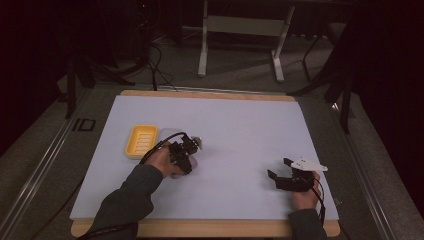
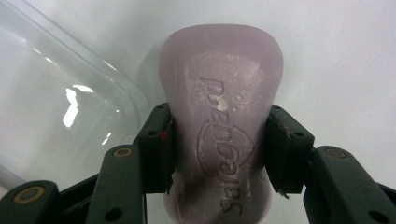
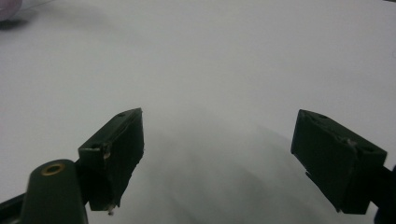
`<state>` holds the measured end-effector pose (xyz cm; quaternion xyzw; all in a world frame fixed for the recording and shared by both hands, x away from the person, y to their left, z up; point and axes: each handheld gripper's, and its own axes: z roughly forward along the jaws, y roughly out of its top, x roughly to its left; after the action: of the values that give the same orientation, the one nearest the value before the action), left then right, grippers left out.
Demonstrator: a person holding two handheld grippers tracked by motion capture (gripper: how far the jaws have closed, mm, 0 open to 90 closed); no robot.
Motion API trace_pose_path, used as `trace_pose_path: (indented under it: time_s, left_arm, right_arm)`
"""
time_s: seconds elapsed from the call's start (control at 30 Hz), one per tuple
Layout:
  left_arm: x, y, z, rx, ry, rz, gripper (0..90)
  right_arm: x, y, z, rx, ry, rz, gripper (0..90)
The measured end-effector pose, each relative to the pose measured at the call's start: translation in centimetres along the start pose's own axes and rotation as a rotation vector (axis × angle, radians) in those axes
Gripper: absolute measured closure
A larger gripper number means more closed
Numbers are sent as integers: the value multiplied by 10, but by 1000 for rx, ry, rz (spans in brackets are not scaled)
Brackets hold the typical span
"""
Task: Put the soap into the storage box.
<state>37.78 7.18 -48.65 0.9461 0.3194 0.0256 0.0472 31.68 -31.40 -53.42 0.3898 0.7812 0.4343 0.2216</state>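
Left gripper (image 2: 217, 154) clamps a smooth, rounded lilac soap bar (image 2: 220, 93) (embossed lettering); right gripper (image 3: 217, 156) spread wide over matte white counter (image 3: 224, 60).

A table (image 1: 210, 229) with a light wooden edge carries a pale white sheet (image 1: 240, 130) that covers nearly its whole top, leaving wood bare along the near and far edges. On the sheet's left part lies a yellow soap dish (image 1: 140, 140) with a ribbed floor. Just to its right, a clear plastic lid (image 2: 51, 107) lies flat on the sheet, and beside that lid's rounded corner a pale lilac bar of soap (image 2: 219, 116) with an embossed brand mark rests on the sheet.
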Motion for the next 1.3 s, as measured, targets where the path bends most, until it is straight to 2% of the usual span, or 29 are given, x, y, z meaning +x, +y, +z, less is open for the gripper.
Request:
trace_pose_path:
  time_s: [1.3]
  left_arm:
    - [24,-9,-26,-32,-2,-52,499]
  right_arm:
    - [0,0,0,0,2,1,169]
